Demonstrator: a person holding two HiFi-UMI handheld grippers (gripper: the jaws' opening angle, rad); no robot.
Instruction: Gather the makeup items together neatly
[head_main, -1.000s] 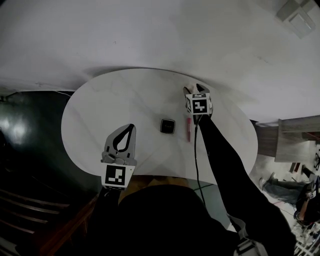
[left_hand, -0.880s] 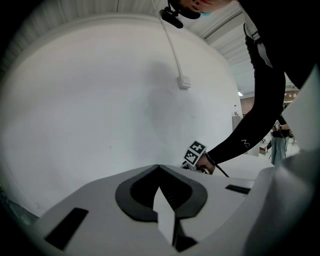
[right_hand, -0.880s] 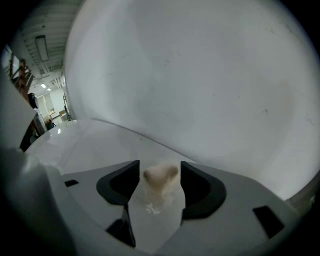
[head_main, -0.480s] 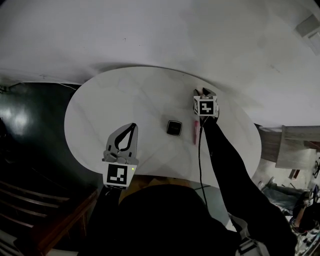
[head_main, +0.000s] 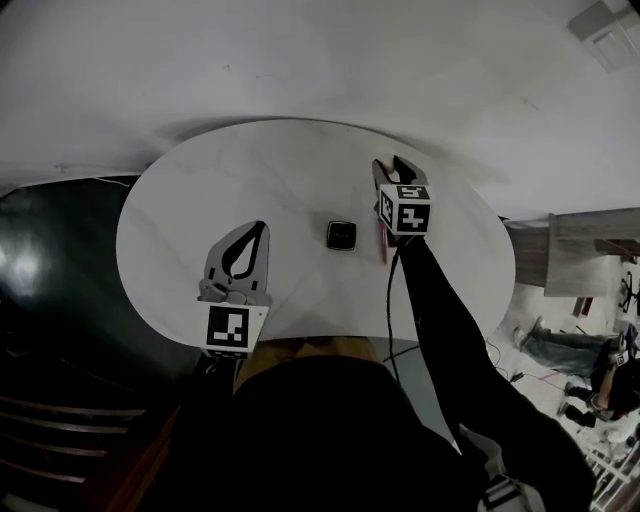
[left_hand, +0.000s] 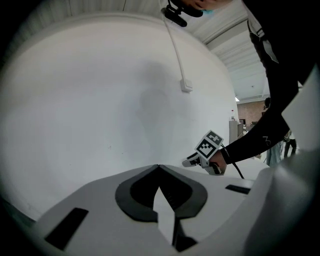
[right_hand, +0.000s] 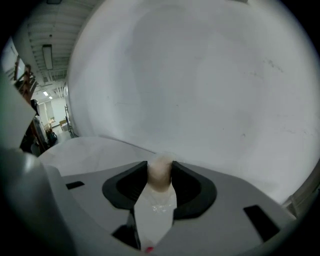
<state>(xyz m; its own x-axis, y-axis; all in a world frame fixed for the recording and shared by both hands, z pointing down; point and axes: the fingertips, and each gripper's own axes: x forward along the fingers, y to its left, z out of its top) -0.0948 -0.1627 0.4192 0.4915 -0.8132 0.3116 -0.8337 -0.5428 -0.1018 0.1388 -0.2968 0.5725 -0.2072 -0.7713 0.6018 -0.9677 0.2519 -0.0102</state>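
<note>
1. My right gripper (head_main: 388, 165) is at the upper right of the head view, over the far right part of the white oval surface (head_main: 200, 200).
2. Its jaws have just been closing and now stand narrow, pressed on a small clear tube (right_hand: 159, 176). In the right gripper view the tube's beige end pokes out between the jaw tips, and its see-through body runs back toward the camera.
3. My left gripper (head_main: 262, 226) is at the lower left of the head view, over the near left part of the surface and well apart from the right one.
4. The left gripper view shows its jaws drawn together, tips touching, with nothing between them.
5. A black compact (head_main: 341, 235) lies flat near the middle of the surface, between my two grippers and nearer the right one.
6. A pink stick (head_main: 381, 243) lies just to the right of the compact, close beside it. Its far end sits under the right gripper's marker cube, so I cannot see its whole length.
</note>
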